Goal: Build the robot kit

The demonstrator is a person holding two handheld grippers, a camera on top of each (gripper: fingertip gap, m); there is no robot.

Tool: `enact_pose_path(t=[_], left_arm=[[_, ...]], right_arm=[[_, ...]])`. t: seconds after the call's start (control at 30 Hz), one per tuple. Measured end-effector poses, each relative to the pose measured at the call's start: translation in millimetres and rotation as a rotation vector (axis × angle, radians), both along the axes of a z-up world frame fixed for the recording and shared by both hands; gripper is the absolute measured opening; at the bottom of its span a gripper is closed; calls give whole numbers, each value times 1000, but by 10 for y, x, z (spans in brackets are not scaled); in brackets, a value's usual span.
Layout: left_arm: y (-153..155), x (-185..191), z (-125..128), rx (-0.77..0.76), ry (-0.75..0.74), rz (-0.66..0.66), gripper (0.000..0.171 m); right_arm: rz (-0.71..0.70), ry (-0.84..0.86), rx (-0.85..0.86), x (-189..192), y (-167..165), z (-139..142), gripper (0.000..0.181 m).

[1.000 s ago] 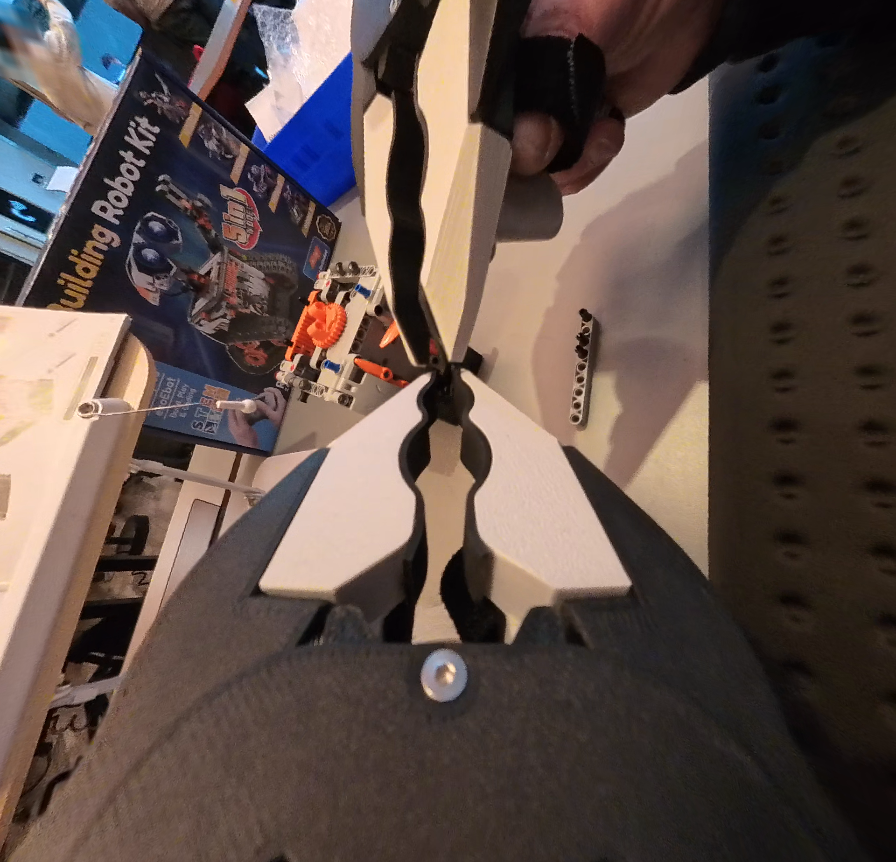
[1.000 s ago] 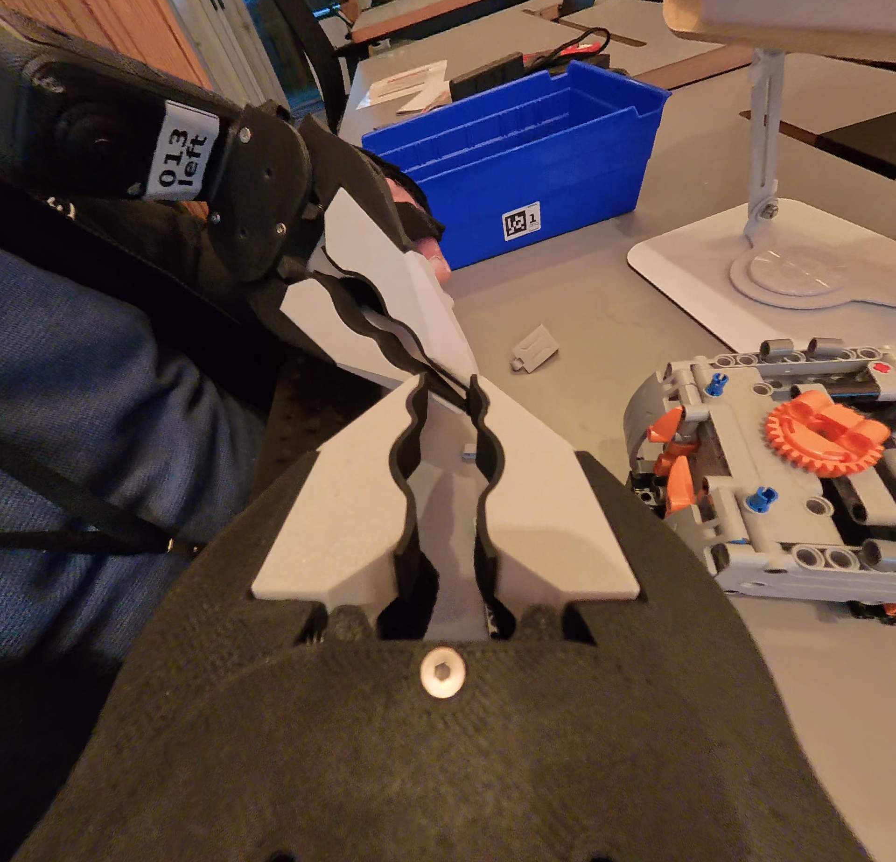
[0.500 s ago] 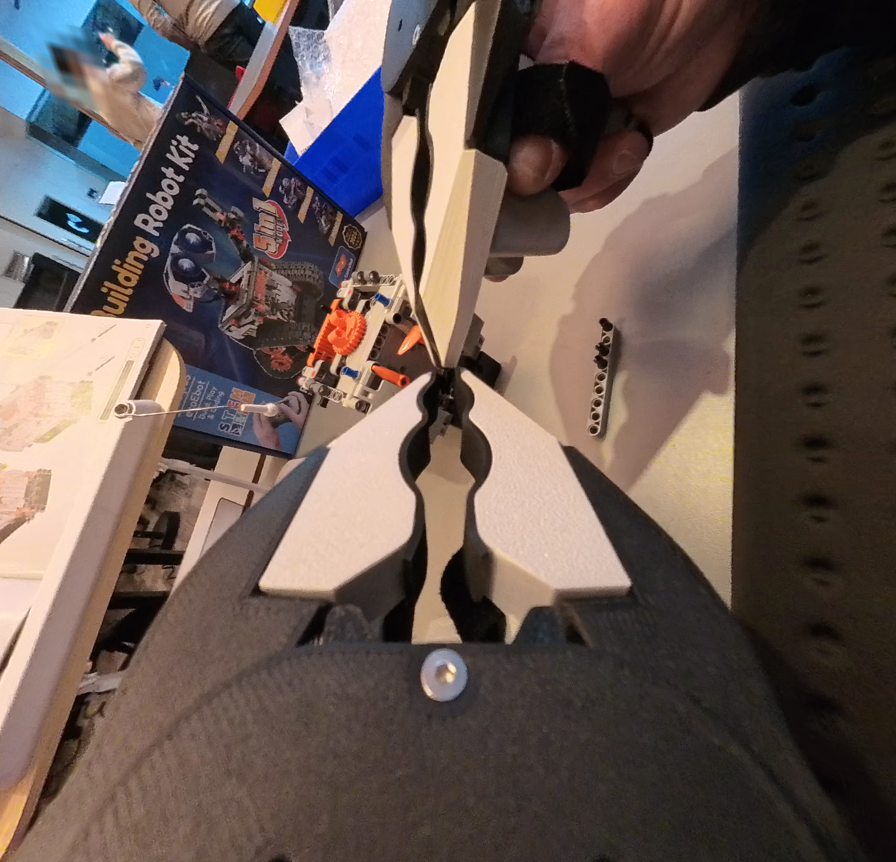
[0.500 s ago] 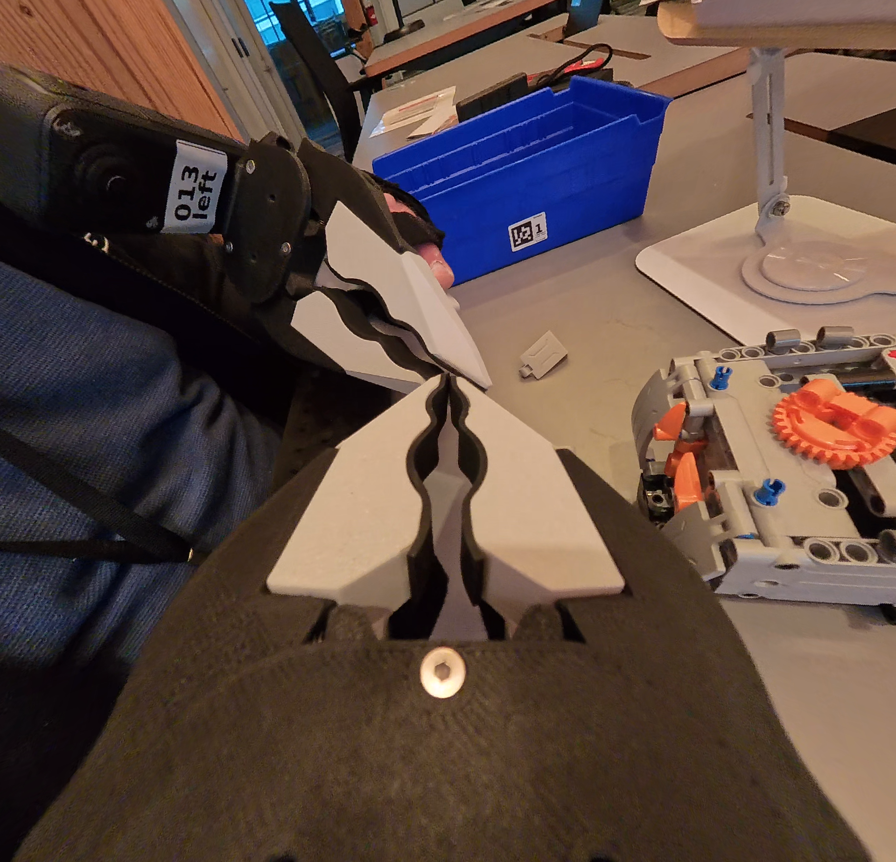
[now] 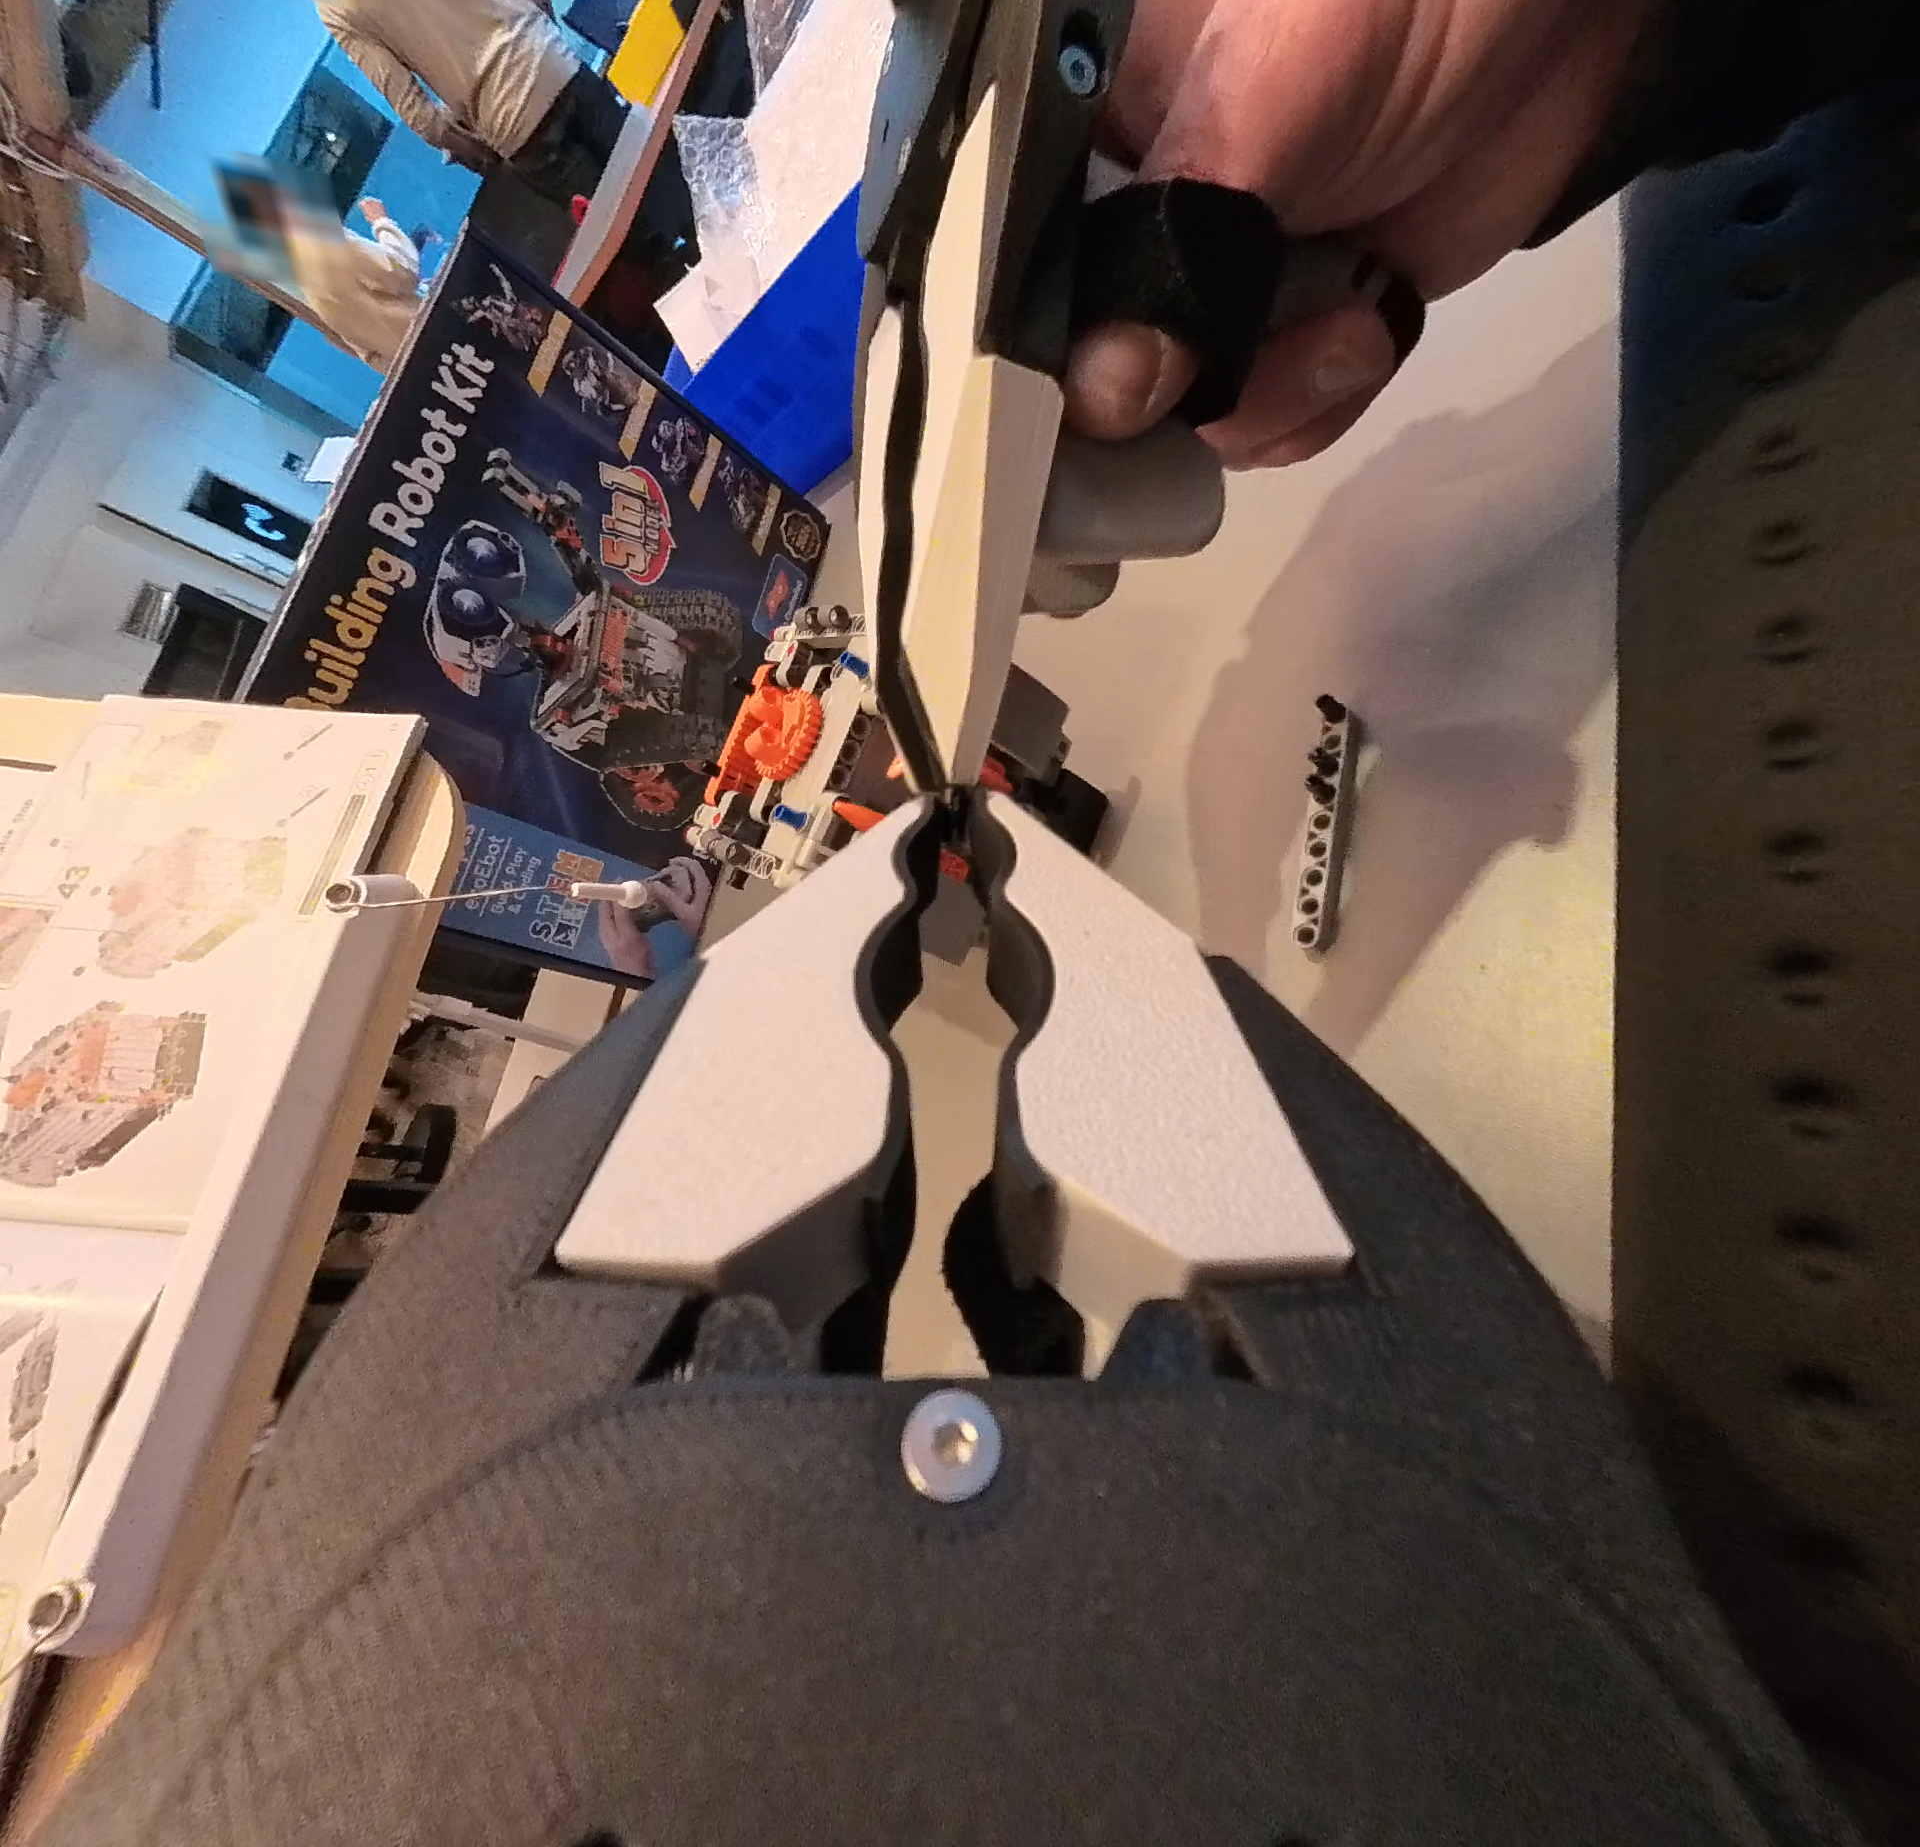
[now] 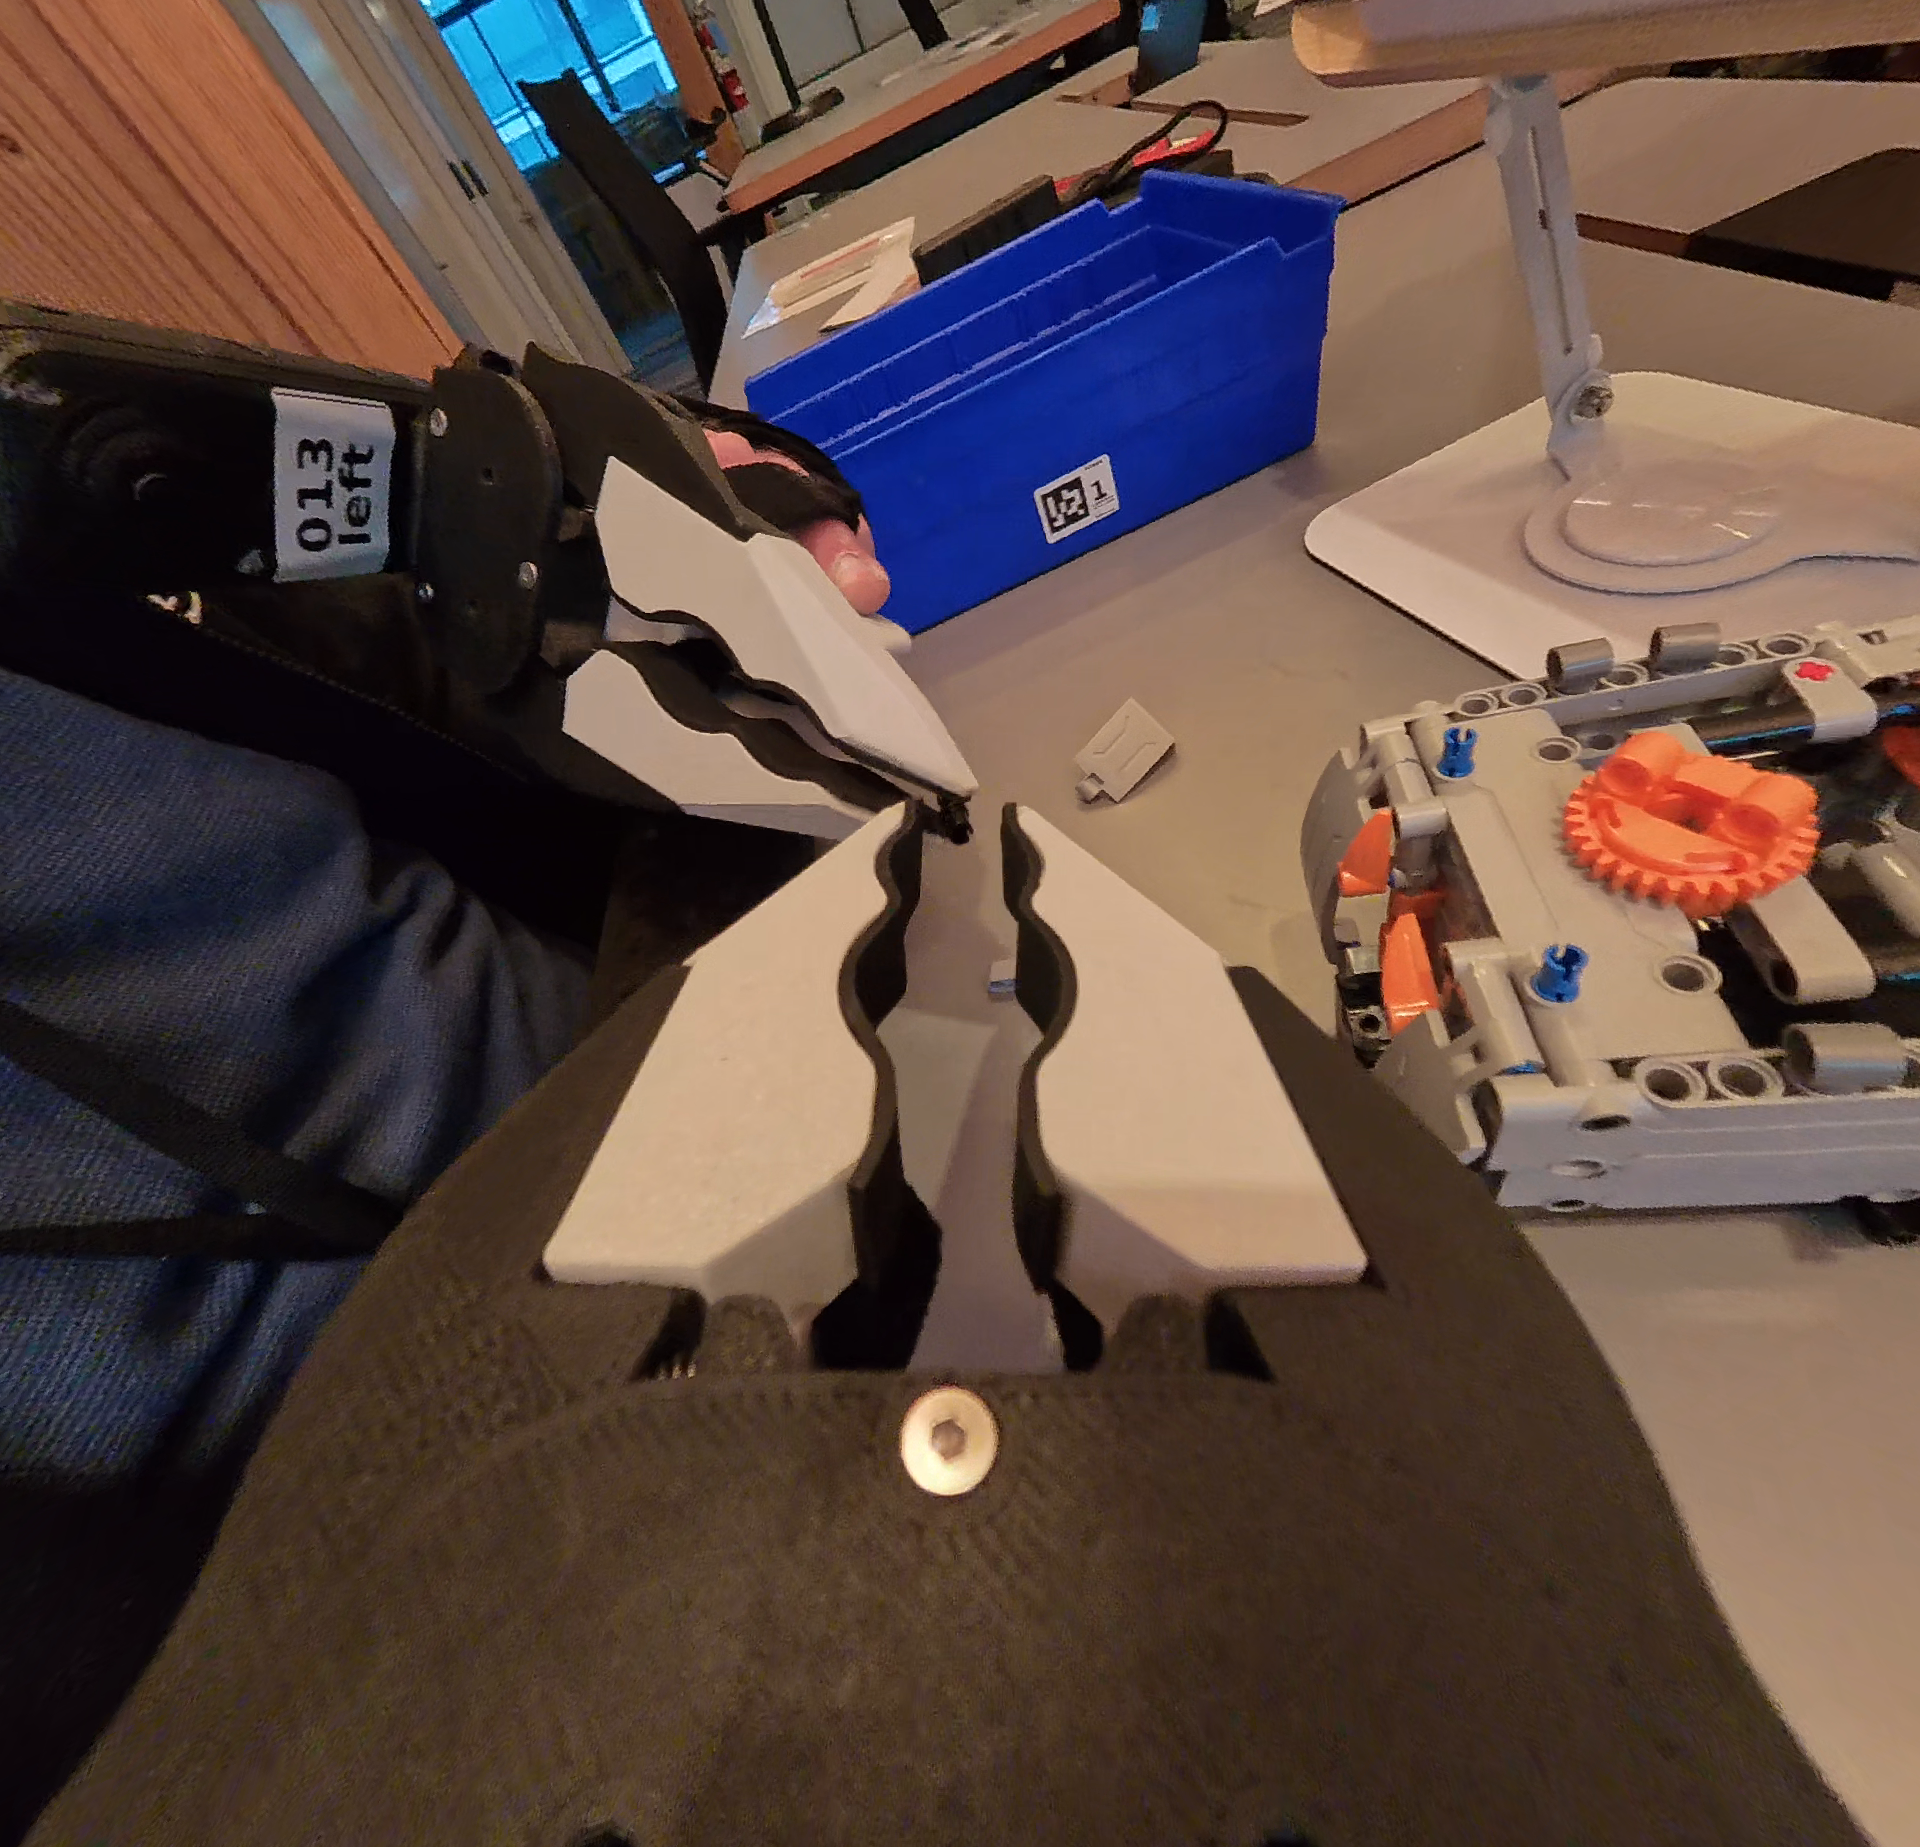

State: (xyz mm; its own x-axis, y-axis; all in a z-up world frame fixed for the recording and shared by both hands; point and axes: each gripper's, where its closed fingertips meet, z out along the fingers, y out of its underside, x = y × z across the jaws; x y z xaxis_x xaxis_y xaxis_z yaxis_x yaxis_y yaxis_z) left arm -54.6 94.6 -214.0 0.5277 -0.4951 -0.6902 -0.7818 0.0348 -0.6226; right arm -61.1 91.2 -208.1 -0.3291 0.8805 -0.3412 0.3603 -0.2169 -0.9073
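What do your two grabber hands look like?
Both the left gripper and right gripper have pale grey wedge fingers with wavy black pads, on rough black bodies with a silver screw. The left one carries a white label. The person wears a blue sleeve.

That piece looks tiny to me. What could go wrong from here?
The black pin is pinched only at the very tips of the left gripper; it could slip and drop onto the table. The open right gripper sits tip to tip with it, so closing may knock the pin loose.
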Motion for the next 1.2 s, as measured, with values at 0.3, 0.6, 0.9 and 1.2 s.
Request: enact_pose_path(t=[0.3,0.6,0.9,1.2], left_arm=[[-11,28,33,23,1,-17,3],[6,41,-116,-92,-100,-69,7],[-106,10,-766,-499,-141,-79,15],[-194,123,-1083,-719,-205,-119,16]], right_arm=[[46,15,-71,27,-40,30,2],[36,-25,26,69,-7,-50,1],[51,-177,320,174,22,-347,1],[186,-432,645,304,-64,-927,1]])
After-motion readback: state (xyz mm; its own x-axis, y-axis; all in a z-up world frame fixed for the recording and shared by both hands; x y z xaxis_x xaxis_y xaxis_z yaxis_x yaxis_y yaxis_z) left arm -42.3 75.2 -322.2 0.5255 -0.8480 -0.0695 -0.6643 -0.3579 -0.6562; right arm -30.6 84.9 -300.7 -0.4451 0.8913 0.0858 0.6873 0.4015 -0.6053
